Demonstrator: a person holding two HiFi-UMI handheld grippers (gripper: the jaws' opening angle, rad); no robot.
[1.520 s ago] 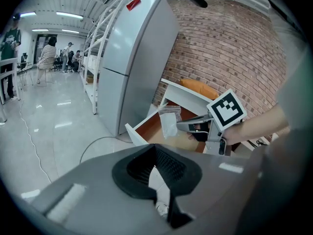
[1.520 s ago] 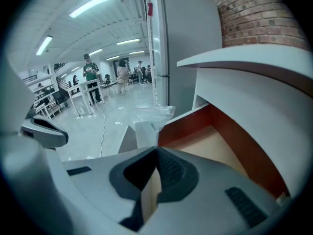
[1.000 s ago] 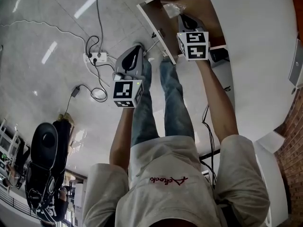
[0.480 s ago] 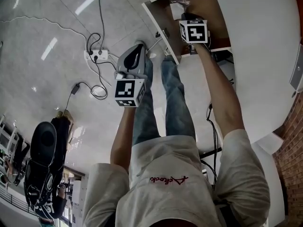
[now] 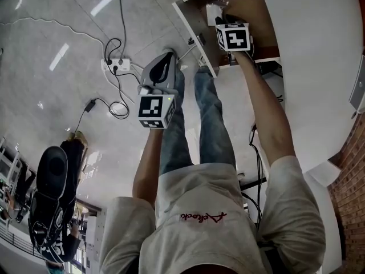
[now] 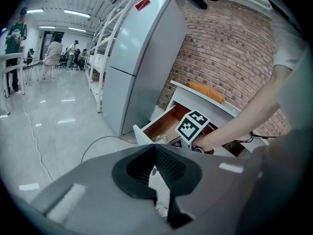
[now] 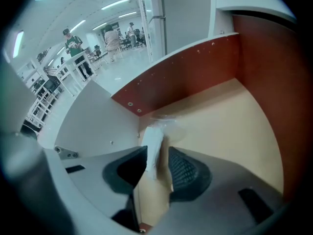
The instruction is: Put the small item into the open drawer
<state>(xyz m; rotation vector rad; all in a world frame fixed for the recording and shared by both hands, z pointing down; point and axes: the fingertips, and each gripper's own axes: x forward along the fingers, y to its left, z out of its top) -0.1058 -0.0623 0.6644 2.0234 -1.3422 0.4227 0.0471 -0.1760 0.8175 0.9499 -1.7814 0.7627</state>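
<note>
Since a second ago, small clear packet (image 7: 154, 143) has travelled with right gripper (image 7: 157, 156) deeper into open drawer (image 7: 188, 75). Packet stands between its jaws, which are opening, a gap showing on one side. Left gripper (image 6: 155, 169) hangs outside the drawer front, jaws pressed together, empty.

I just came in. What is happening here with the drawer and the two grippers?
A person holds a gripper in each hand. The right gripper is inside the open drawer, and its jaws are opening with a small wrapped item between them. The left gripper hangs outside the drawer, shut and empty.
</note>
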